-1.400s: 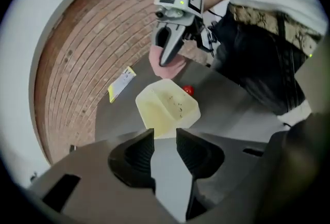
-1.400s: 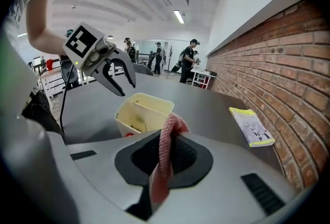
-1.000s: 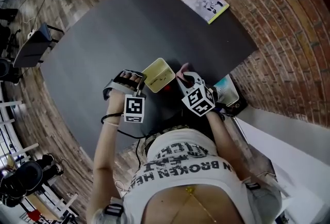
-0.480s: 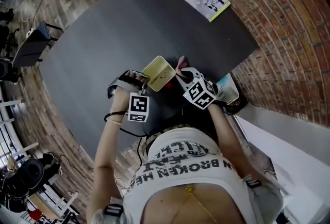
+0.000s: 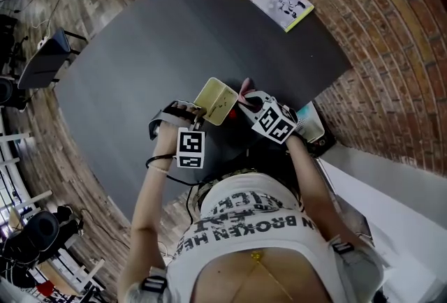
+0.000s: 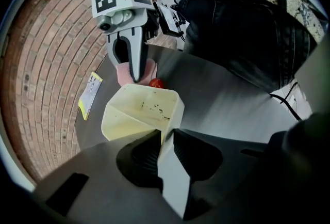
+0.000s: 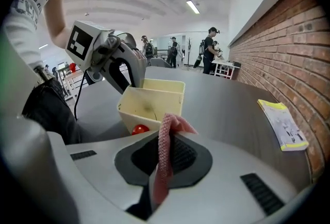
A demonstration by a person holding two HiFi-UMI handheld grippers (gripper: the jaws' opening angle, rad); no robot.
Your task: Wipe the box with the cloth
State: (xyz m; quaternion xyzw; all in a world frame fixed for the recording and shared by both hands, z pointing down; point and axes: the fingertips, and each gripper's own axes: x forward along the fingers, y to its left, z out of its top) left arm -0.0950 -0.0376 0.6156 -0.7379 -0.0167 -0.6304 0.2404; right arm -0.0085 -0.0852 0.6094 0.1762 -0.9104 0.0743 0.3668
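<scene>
Nearest, clamped tight in the right gripper [image 7: 166, 158]: the pink cloth [image 7: 165, 130], soft ribbed knit, hanging limp. Alongside, the left gripper [image 6: 166, 145], jaws just closing, pinched on one thin wall of the box [image 6: 142, 112], pale yellow, smooth hard plastic, open-topped, tilted over the dark matte table [image 5: 174, 36]. Could twist or slip from so narrow a pinch under wiping pressure; could also knock the small glossy red ball [image 6: 156, 83] just by its base. Farthest, a flat yellow-edged booklet [image 5: 274, 0]

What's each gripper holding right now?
Left gripper: jaws have just been closing, now gripping the box by its wall.
Right gripper: closed, holding the pink cloth.
</scene>
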